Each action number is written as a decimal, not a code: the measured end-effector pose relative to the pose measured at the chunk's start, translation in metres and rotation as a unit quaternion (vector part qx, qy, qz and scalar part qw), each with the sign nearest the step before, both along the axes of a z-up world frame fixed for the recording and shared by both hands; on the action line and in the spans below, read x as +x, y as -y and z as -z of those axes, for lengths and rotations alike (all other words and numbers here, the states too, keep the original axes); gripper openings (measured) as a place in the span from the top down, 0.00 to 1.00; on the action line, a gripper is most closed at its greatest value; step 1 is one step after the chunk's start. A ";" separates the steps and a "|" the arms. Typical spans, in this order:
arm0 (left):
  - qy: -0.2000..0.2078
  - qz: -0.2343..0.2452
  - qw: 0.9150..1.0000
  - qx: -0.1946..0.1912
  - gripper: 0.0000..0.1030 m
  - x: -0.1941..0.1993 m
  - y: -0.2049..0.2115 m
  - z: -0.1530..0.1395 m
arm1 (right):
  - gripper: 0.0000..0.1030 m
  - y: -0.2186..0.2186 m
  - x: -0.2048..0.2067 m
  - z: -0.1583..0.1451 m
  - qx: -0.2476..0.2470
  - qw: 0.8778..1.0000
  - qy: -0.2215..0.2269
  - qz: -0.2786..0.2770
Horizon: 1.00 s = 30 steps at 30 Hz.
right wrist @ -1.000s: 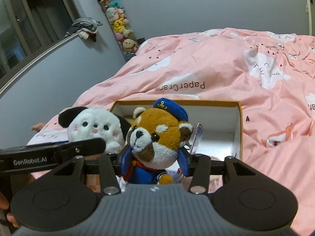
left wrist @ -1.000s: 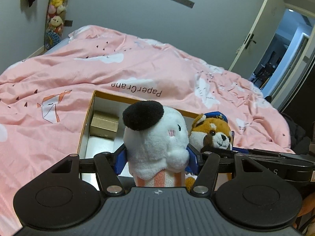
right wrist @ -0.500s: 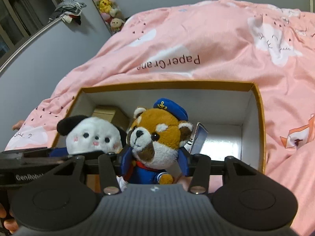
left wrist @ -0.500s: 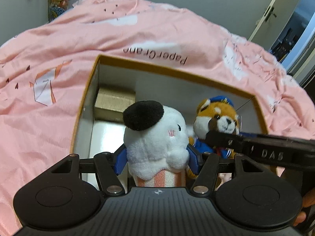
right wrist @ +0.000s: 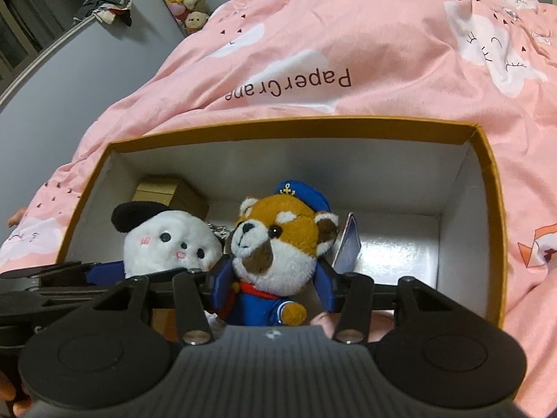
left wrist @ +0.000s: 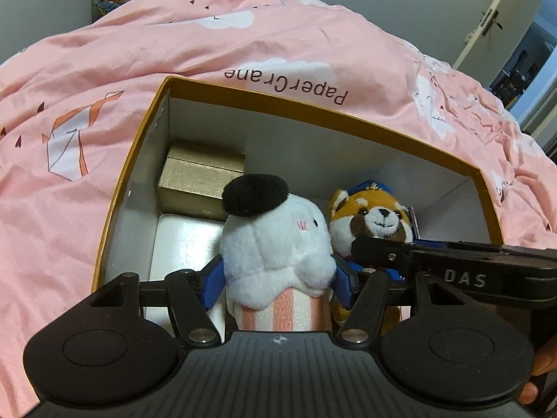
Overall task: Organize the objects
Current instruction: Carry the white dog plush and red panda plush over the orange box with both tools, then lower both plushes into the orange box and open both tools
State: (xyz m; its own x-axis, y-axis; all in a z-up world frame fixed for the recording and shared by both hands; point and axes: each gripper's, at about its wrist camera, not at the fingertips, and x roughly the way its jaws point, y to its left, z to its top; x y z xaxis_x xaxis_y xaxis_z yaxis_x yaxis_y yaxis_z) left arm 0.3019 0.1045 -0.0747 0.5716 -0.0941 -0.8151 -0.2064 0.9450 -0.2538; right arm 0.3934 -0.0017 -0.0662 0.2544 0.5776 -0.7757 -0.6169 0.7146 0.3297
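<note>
Plush is the material of both task things, so they look light and soft, they give under the pads, and they should not break if they drop. The left gripper (left wrist: 276, 280) pinches the white plush dog (left wrist: 275, 244) at the body just under its round head, in the lower middle of the left wrist frame; its blue pads (left wrist: 213, 284) press into the fur on both sides. The right gripper (right wrist: 273, 284) pinches the red panda plush (right wrist: 278, 244) at the neck and blue sailor jacket, in the lower middle of the right wrist frame. I judge these are good places to hold, because the narrow part below a wide head cannot easily slip out. Fur is a little slippery, so a weak pinch may let the toy turn.

Both toys hang side by side, almost touching, inside the opening of the orange-rimmed box (right wrist: 299, 125) that lies on the pink duvet (right wrist: 383, 35). A gold small box (left wrist: 200, 181) already stands in the far left corner of the left wrist frame. The white floor is free at the right part of the box in the right wrist frame, behind the panda's paper tag (right wrist: 348, 244). The walls are tall and the two grippers are close together, so they could bump when the jaws spread.
</note>
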 end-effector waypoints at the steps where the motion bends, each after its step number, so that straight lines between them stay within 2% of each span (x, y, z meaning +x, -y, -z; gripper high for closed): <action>1: 0.000 -0.003 1.000 -0.001 0.30 0.000 0.000 0.001 | 0.50 -0.001 0.001 0.002 -0.003 1.000 -0.001 0.003; 8: 0.017 -0.015 1.000 -0.018 0.28 -0.003 -0.003 0.003 | 0.46 -0.001 0.001 0.006 -0.008 1.000 -0.008 0.012; 12: 0.026 -0.026 0.998 -0.043 0.26 -0.006 -0.007 0.001 | 0.42 0.003 -0.004 -0.003 -0.012 1.000 0.013 0.013; 19: 0.073 -0.024 0.996 -0.047 0.24 -0.019 -0.011 -0.021 | 0.41 0.018 -0.013 -0.018 -0.005 1.000 0.027 0.004; 22: 0.068 -0.008 0.997 -0.032 0.33 -0.025 -0.007 -0.029 | 0.42 0.022 -0.016 -0.017 -0.010 1.000 0.025 -0.002; 24: 0.056 -0.006 0.998 -0.029 0.34 -0.027 -0.005 -0.029 | 0.49 0.023 -0.018 -0.015 -0.010 1.000 0.017 -0.007; 28: 0.028 -0.005 0.999 -0.031 0.48 -0.026 -0.002 -0.016 | 0.56 0.023 -0.017 -0.007 -0.011 1.000 -0.003 -0.001; 30: 0.022 -0.009 1.000 -0.020 0.51 -0.024 -0.001 -0.010 | 0.63 0.022 -0.016 -0.004 -0.005 1.000 -0.016 0.002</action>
